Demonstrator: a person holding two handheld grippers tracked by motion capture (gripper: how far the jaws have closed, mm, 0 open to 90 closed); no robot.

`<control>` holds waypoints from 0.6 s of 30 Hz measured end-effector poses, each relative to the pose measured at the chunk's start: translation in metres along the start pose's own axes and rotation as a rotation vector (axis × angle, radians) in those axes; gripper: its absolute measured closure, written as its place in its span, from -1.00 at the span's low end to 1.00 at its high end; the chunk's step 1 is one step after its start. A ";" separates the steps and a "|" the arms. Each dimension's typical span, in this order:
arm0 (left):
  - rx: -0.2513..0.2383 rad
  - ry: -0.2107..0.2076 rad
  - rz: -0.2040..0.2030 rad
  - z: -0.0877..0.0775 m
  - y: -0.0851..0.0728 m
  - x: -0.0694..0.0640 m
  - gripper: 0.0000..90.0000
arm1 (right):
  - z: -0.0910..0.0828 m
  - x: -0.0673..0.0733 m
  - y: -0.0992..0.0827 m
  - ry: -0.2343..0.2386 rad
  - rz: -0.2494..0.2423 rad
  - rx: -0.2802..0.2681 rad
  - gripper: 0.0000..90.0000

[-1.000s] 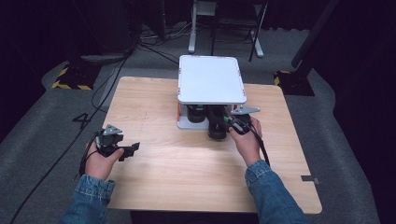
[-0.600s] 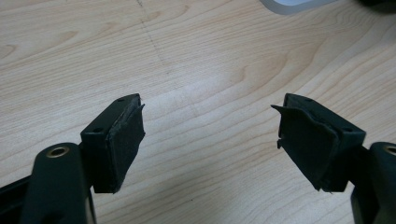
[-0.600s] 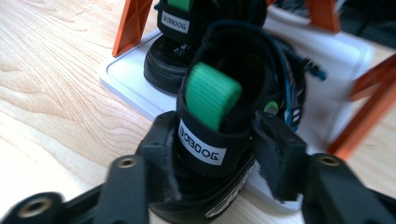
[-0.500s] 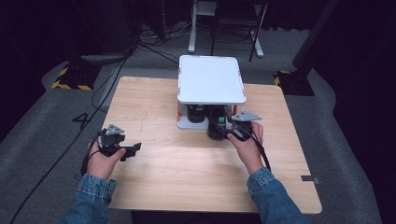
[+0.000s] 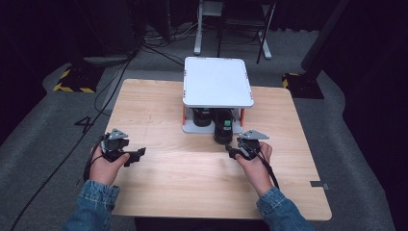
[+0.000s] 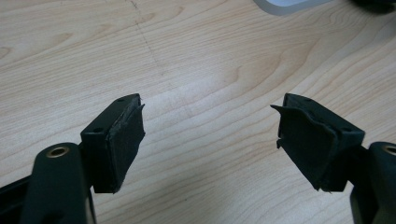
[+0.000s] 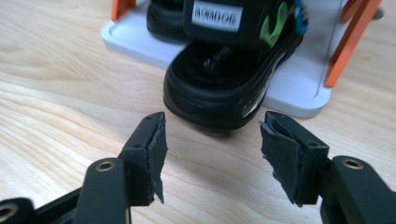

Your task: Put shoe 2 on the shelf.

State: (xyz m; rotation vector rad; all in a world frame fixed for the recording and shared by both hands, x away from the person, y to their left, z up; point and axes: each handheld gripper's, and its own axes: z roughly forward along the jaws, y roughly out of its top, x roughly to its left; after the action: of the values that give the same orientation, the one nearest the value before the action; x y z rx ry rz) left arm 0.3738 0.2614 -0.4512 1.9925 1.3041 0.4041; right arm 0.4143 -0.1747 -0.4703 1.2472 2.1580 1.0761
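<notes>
Both claws, left (image 5: 139, 154) and right (image 5: 232, 153), hang released over the wooden table (image 5: 192, 178) on grey carpet (image 5: 43, 144).

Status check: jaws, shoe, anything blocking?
Left gripper open, idle on the table. Right gripper jaws just opened, nothing between them. Black shoe sticks out of the rack, heel facing the jaws. Nothing blocking.
</notes>
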 end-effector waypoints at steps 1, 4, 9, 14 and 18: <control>-0.001 -0.001 -0.005 0.000 -0.001 0.000 -0.48 | 0.005 0.001 -0.001 -0.008 -0.005 0.007 -0.12; -0.001 0.004 -0.006 -0.002 -0.004 0.001 -0.48 | 0.017 0.002 -0.001 -0.019 -0.006 0.015 -0.17; -0.001 0.010 -0.018 -0.009 -0.012 0.004 -0.48 | 0.030 -0.004 0.007 -0.014 0.038 0.008 -0.28; -0.001 0.027 -0.038 -0.019 -0.022 0.008 -0.47 | 0.038 -0.009 0.020 0.029 -0.001 0.033 -0.21; -0.002 0.045 -0.057 -0.026 -0.031 0.012 -0.47 | 0.051 -0.017 0.031 0.021 -0.008 0.034 -0.16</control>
State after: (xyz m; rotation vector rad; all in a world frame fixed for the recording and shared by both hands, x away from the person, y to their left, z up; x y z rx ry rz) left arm 0.3424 0.2897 -0.4561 1.9500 1.3851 0.4253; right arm 0.4737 -0.1595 -0.4770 1.2464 2.2044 1.0581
